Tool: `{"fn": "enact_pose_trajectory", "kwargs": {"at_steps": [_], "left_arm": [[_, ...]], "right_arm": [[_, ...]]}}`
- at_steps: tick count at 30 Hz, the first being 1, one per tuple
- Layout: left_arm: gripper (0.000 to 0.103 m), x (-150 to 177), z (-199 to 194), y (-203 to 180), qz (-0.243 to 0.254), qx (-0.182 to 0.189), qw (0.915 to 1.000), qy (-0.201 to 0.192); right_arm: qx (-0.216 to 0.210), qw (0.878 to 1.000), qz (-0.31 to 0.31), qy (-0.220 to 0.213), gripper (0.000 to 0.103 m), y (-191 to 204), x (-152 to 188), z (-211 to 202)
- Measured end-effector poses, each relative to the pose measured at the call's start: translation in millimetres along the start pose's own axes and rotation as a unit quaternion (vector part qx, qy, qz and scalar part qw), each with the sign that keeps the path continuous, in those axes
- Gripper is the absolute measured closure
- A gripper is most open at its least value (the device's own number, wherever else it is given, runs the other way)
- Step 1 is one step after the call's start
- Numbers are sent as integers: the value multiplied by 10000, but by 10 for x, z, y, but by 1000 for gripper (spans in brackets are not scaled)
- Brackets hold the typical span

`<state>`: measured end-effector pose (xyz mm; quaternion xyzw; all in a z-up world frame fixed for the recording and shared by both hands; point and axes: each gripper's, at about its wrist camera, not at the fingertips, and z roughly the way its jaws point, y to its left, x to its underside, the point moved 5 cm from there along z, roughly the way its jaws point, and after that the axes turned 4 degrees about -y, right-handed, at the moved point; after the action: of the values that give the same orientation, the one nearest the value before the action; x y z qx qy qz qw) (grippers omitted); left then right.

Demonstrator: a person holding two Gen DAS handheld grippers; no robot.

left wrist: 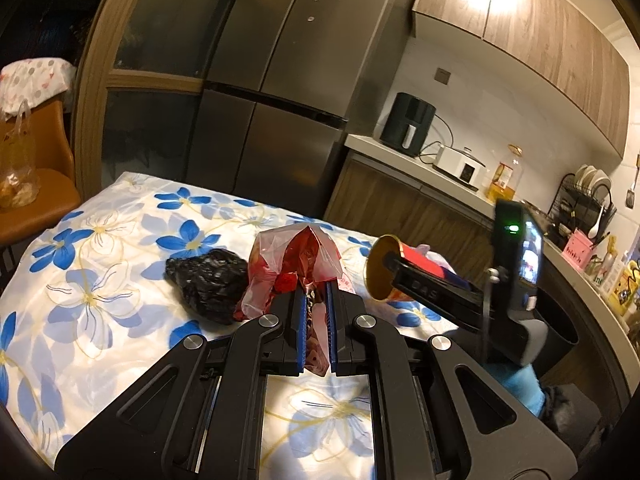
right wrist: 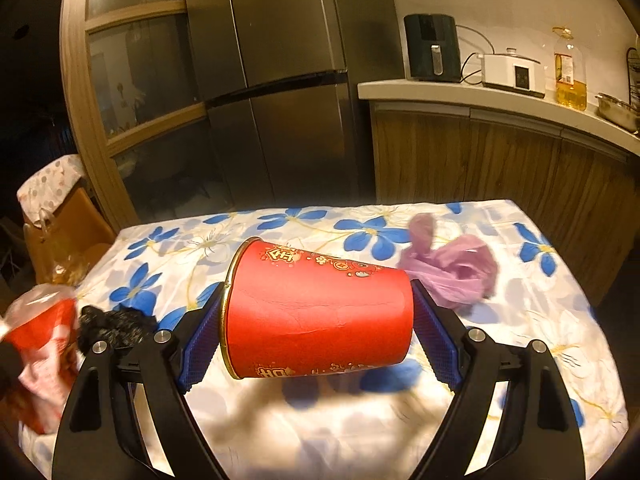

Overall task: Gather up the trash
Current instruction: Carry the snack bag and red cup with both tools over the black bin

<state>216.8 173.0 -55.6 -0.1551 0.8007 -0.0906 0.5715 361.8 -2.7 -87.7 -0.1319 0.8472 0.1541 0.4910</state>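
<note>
Your right gripper (right wrist: 316, 316) clamps the red paper cup (right wrist: 320, 312) sideways between wide-set fingers, lifted off the surface (right wrist: 520, 360). Your left gripper (left wrist: 316, 328) pinches the red plastic bag (left wrist: 296, 268) with narrow fingers, likely holding it ready to take the cup.

The left gripper (left wrist: 317, 322) is a black frame of angled struts with triangular cut-outs, joined by round silver screws, and its fingers (left wrist: 301, 320) carry ribbed blue pads. The right gripper (right wrist: 316, 330) is built alike, with dotted blue pads; seen from the left wrist, its housing bears raised lettering and a green light. A bright blue sleeve (left wrist: 516, 386) shows behind it.
</note>
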Motion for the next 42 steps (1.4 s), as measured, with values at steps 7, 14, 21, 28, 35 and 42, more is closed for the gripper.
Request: {"fn": "enact_pose_trajectory", "kwargs": {"at_steps": [7, 14, 21, 28, 35, 42], "left_arm": [[96, 60, 18, -404, 260, 175, 9995, 47], [96, 139, 70, -1015, 542, 515, 9972, 92], [96, 280, 162, -1756, 903, 941, 9913, 174], [96, 423, 324, -2592, 1280, 1548, 9793, 260], [96, 543, 514, -3430, 1551, 2136, 9641, 283], [96, 662, 680, -4175, 1827, 2696, 9454, 131]], "right_arm": [[105, 9995, 90, -274, 20, -353, -15, -534], [372, 9976, 244, -536, 20, -849, -17, -1038], [821, 9922, 459, -812, 20, -1467, -19, -1527], [1404, 9822, 691, -1037, 20, -2121, -16, -1881], [1976, 9676, 890, -1295, 20, -2728, -40, -2196], [2361, 9516, 1165, -1586, 20, -3279, -70, -2412]]}}
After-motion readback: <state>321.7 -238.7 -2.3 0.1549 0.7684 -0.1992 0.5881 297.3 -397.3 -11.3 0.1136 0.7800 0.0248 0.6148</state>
